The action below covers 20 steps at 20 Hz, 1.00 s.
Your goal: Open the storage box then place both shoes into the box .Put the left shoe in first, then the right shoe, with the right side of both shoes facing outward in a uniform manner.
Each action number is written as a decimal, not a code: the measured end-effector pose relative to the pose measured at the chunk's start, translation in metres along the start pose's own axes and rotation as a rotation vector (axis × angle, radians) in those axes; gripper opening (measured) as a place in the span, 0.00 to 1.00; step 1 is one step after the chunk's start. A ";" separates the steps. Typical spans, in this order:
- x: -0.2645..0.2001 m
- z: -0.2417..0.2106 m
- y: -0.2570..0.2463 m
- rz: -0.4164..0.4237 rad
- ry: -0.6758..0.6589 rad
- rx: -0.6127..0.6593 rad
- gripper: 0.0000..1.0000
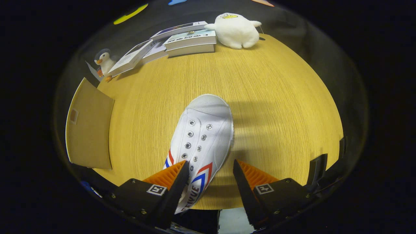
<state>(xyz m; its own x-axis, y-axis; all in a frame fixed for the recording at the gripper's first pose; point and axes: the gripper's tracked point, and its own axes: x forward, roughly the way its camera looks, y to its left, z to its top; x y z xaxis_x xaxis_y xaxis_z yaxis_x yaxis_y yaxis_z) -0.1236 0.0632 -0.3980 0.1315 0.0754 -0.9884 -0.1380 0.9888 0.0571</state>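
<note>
A white canvas shoe (203,130) with red and blue stripes on its side lies on the round wooden table (276,107), toe pointing away from me. My gripper (210,163) is open and straddles the shoe's rear half. One finger lies against the shoe's striped flank, while the other stands off to the far side with a strip of table showing between it and the shoe. The heel is hidden under the fingers near the table's front edge. A flat brown panel (89,126), apparently part of the storage box, sits at the table's edge beside the shoe.
Several books (190,40) are stacked at the back of the table. A white plush toy (235,31) rests beside them and a small penguin toy (104,61) stands by the leaning book. Bare wood lies between the shoe and the books.
</note>
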 end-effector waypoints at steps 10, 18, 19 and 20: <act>-0.002 0.000 -0.010 -0.012 -0.019 0.059 0.24; -0.025 0.008 0.016 0.136 -0.015 0.186 0.01; -0.030 0.013 0.022 0.160 -0.020 0.197 0.00; -0.037 0.018 0.029 0.179 -0.029 0.201 0.01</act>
<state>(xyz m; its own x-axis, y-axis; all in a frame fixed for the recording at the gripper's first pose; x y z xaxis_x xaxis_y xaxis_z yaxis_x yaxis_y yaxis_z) -0.1150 0.0911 -0.3575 0.1515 0.2518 -0.9559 0.0354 0.9650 0.2598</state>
